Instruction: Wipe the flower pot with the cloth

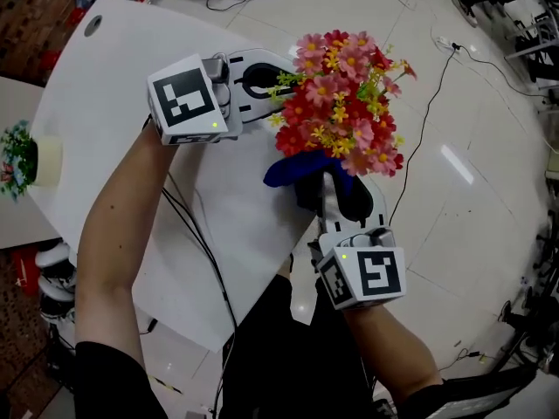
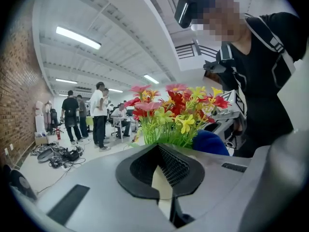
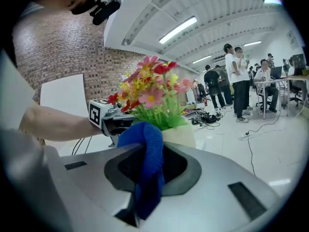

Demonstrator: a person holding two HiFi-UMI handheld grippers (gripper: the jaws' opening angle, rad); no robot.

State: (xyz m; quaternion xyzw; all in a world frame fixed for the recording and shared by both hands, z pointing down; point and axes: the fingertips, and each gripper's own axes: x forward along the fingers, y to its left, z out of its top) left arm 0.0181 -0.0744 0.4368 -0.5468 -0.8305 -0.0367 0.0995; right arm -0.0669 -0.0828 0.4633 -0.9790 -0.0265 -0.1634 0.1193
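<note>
**Head view:** A white table (image 1: 105, 94) is seen from steeply above, with tiled floor beyond its edge. A bunch of red, pink and yellow flowers (image 1: 345, 103) is seen at the table's far edge, partly over the floor. The left gripper (image 1: 281, 78) is held out from the left, its tips reaching in among the blooms. The right gripper (image 1: 330, 186) is brought up from below, and a blue cloth (image 1: 286, 171) is bunched at its tips, just under the flowers. A second small potted plant (image 1: 24, 155) is seen well apart on another surface at the far left.

**Left gripper view:** The jaws are closed on the cream wall of the flower pot (image 2: 162, 185), which is pinched between the two dark pads. The green stems and blooms rise directly behind the jaws. The blue cloth is seen just beside the stems, on the right. A person in black stands close behind, and several people (image 2: 99, 117) stand far back in the hall.

**Right gripper view:** The jaws are clamped on the blue cloth, a fold of which is humped up between them. The cloth is pressed against the cream pot, whose rim shows just behind it. The left gripper is seen at the pot's far side.
</note>
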